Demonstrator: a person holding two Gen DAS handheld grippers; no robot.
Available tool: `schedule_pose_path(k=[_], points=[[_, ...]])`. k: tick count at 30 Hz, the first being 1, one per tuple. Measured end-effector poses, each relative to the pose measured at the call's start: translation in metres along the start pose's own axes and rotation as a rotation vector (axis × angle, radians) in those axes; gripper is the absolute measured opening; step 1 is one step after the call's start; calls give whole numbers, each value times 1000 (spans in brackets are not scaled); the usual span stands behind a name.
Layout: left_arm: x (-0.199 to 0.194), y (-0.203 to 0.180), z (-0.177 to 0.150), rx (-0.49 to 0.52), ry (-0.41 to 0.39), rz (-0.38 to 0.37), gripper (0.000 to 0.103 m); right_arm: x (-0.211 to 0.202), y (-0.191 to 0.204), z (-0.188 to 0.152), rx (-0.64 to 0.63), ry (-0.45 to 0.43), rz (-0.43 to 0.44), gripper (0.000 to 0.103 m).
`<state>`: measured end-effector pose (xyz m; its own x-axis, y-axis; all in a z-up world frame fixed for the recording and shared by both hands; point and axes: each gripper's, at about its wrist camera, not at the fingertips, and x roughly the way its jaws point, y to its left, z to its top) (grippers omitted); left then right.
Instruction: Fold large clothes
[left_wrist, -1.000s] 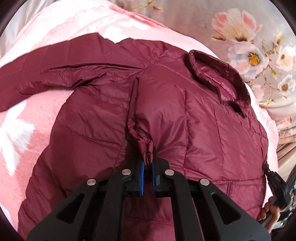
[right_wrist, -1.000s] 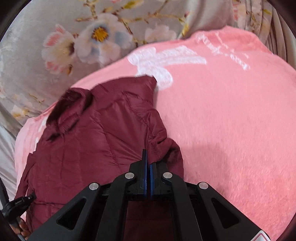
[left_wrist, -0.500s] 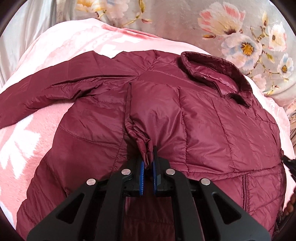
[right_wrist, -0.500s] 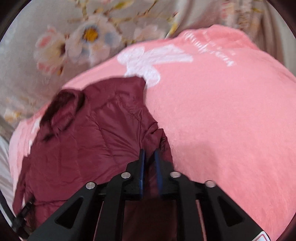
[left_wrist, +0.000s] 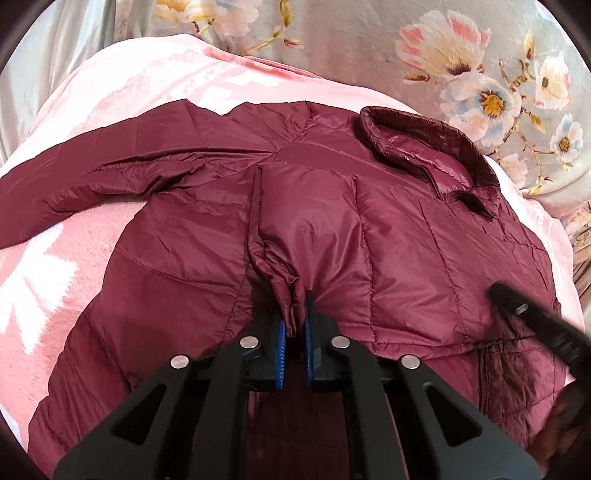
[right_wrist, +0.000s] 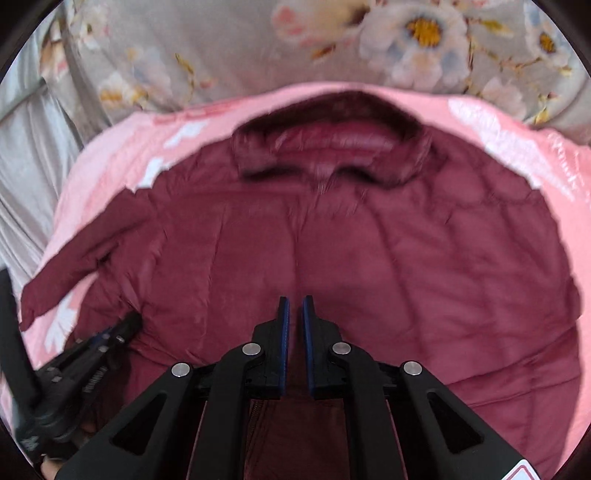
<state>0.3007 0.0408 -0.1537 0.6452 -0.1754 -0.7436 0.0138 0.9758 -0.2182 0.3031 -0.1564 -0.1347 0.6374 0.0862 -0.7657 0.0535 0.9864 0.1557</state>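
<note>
A maroon quilted puffer jacket is lying spread front-up on a pink blanket that is covering the bed, its collar pointing toward a grey floral bedspread at the far side. The left tongs are pinching a bunched cuff of the sleeve that is folded over the jacket's chest, the fabric sitting squeezed between the blue pads. The other sleeve is stretching out flat to the left across the blanket. The right tongs are hanging above the middle of the jacket, slightly apart with nothing between them, the collar lying straight ahead of them; this view is blurred. Each tool is showing in the other's view, near the jacket's side edges.
</note>
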Motion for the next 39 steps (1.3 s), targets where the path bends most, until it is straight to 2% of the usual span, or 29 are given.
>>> schedule_pose_path(k=[5,9,14,15,18,21,25,28,30,34,36,39], points=[[0,1,-1,-4,-2,-14,9,12,-1,-12,-8,0,-18,5],[0,2,-1,-11,-3,-26,11,13,9,-17,-62,-35,-77,5],[-8,13,-1,-64,-13,-76,23,14,3,-18,-47,-37,-64,3],[-12,16,-1,-76,-19,-69,30,14,1,-18,-41,-37,-59,3],[-43,39,3,-119,-62,-70,39,14,2,-18,-42,-37,-61,3],[-81,88,8,-220,-115,-40,75,13,2,-18,-37,-37,-57,3],[-125,190,7,-410,-184,121,91,13,6,-18,-54,-44,-84,5],[-138,271,-2,-560,-166,221,91,5,10,-19,-65,-56,-133,16],[-145,322,-7,-660,-172,275,91,-9,12,-25,-51,-81,-138,39],[-149,377,0,-725,-186,358,91,-38,20,-44,-48,-115,-85,44],[-141,392,5,-735,-176,342,91,-47,24,-54,-61,-122,-80,46],[-117,406,10,-784,-141,279,89,-51,28,-67,-70,-128,-89,49]])
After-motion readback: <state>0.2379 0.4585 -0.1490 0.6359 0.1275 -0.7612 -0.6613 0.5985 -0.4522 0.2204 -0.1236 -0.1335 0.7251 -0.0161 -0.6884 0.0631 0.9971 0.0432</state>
